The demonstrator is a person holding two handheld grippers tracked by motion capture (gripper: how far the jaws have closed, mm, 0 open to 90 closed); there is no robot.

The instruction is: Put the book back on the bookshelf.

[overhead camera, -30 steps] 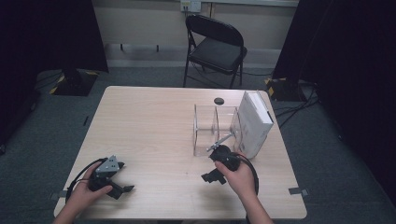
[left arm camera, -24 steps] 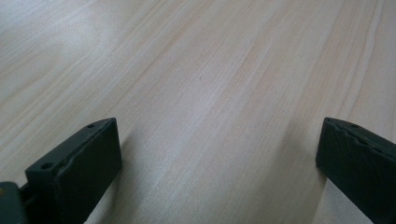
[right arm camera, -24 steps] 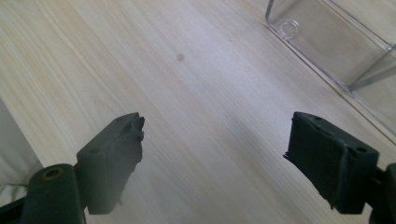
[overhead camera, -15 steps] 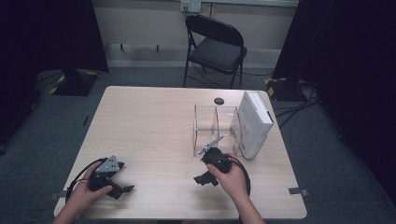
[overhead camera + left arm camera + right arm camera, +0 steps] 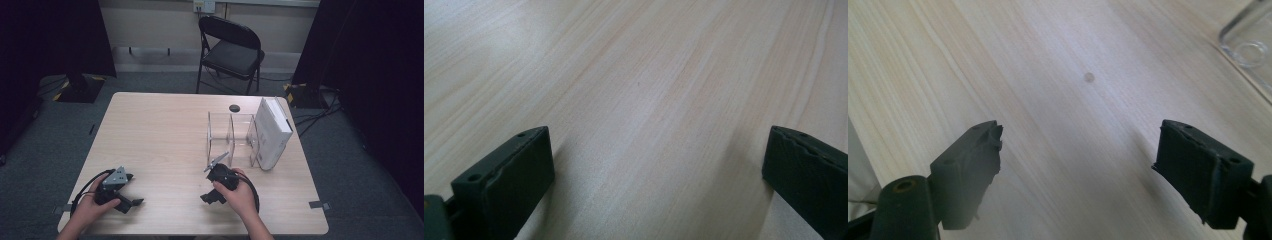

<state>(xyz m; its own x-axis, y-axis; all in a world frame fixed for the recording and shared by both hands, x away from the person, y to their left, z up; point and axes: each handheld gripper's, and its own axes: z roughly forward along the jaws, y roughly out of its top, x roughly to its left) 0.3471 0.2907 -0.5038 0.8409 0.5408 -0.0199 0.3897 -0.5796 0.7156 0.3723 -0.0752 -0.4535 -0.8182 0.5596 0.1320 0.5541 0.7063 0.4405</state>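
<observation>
on the pale wooden table [image 5: 165,130] both hand-held black two-jaw grippers sit near the person's edge, well apart from each other. the left gripper [image 5: 131,200], with its grey three-cornered plate on top and a black cable looping behind it, rests low on the wood at the near left, and in the left gripper view [image 5: 654,180] its jaws stand wide apart with nothing but bare wood grain between them. the right gripper [image 5: 209,196] is held in the person's right hand [image 5: 240,195] near the middle of the near edge, its nose angled down toward the tabletop; in the right gripper view [image 5: 1075,165] its jaws are likewise spread wide and empty, with a small dark speck on the wood ahead of them. the clear acrylic divided stand [image 5: 231,137] is on the right half of the table, just beyond the right gripper, and a rounded clear corner of it [image 5: 1248,35] shows at the upper right of the right gripper view. a white upright box [image 5: 272,132] leans against the stand's far right side, touching it. a small black round disc [image 5: 234,107] lies on the table behind the stand. a black folding chair [image 5: 230,50] stands beyond the far edge.
</observation>
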